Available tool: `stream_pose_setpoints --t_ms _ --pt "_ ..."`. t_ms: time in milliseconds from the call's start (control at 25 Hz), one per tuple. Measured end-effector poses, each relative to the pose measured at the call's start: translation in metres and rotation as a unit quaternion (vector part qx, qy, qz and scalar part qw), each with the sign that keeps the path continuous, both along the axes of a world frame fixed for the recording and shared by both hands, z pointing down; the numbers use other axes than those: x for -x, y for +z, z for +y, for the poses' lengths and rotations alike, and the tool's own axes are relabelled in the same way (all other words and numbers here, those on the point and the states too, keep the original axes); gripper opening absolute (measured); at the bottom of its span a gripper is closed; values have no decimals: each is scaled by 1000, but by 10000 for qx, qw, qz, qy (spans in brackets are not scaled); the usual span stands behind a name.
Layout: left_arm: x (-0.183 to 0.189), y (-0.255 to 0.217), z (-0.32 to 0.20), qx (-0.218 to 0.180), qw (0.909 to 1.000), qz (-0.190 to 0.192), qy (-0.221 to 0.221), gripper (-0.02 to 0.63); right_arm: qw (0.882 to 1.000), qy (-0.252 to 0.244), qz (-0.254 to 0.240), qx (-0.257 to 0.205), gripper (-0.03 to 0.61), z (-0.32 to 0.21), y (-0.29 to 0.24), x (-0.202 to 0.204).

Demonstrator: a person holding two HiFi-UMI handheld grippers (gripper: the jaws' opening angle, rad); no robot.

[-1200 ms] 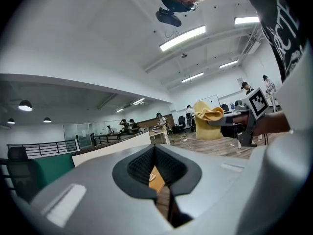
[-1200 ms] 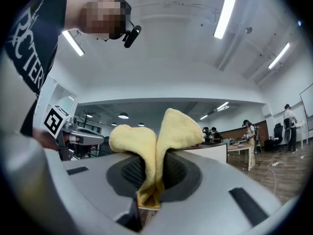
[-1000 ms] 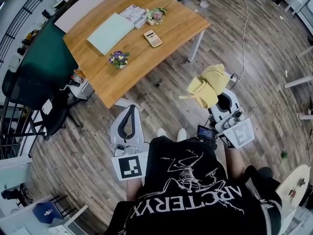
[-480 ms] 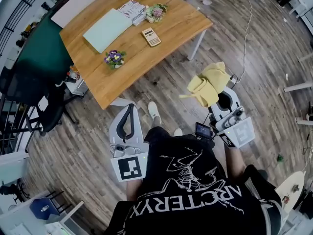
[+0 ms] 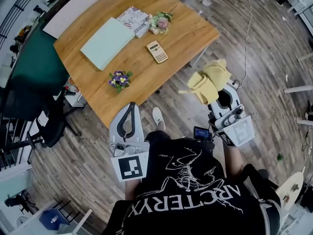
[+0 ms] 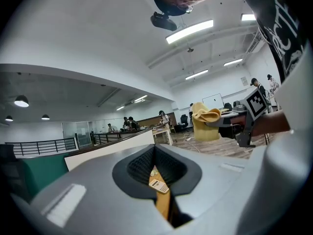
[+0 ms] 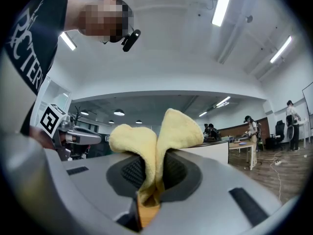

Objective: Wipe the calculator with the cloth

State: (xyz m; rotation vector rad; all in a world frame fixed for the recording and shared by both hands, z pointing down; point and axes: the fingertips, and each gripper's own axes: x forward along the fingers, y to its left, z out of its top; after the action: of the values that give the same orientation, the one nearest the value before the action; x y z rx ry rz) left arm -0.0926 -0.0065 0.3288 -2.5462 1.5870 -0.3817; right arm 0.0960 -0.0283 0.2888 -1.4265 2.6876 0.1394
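Head view: a person stood a little way off a wooden table (image 5: 182, 31), a two-jaw gripper in each hand. The calculator (image 5: 157, 52) lay flat near the middle of the tabletop, well apart from both grippers. A pale green folder (image 5: 106, 43), a patterned booklet (image 5: 134, 17), a bunch of flowers (image 5: 160, 22) and a small purple posy (image 5: 120, 79) lay around it, none touching it. The left gripper (image 5: 129, 107) pointed toward the table with its jaws together and nothing in them. The right gripper (image 5: 217, 101) was clamped on a yellow cloth (image 5: 208, 81), which flopped forward in loose folds.

Left gripper view: the jaws met with nothing between them, and the far calculator (image 6: 159, 185) showed through the narrow slot between the jaws, on the orange tabletop (image 6: 164, 207). The cloth (image 6: 205, 121) showed off to the right.

Right gripper view: the jaws pinched the cloth (image 7: 156, 141) at a bunched fold, two soft lobes rising above them.

The cloth looked light, thick and limp, so it would likely drape and need pressing flat to wipe. The calculator looked like a light, stiff plastic slab that could slide on the smooth wood. The free gripper would probably best steady it by its long side edges, clear of the keys and display
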Motion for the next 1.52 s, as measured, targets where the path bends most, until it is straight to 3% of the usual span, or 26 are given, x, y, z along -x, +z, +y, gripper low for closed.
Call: stream_pose_setpoints --t_ms 120,280,440,640,1320,1400,1520 --pt "17 0 -47 31 9999 49 94 11 9999 82 11 -59 56 -46 -10 21" --pt "34 0 -92 37 9997 42 257 11 9981 407 296 354 57 -83 28 21" --pt "57 2 -126 132 9997 -47 214 9 9973 515 420 300 57 -114 22 31" --pt "58 0 -146 176 9994 -128 260 11 9960 685 345 465 55 -137 28 25" --pt "25 4 -181 188 9997 -110 -64 11 9956 -109 835 419 57 -200 43 27" --pt "25 4 -184 184 9997 -94 -115 9 9901 -276 1185 699 56 -209 62 31" --pt "25 3 -187 176 9996 -94 -219 11 9580 -773 2265 1577 56 -235 122 50"
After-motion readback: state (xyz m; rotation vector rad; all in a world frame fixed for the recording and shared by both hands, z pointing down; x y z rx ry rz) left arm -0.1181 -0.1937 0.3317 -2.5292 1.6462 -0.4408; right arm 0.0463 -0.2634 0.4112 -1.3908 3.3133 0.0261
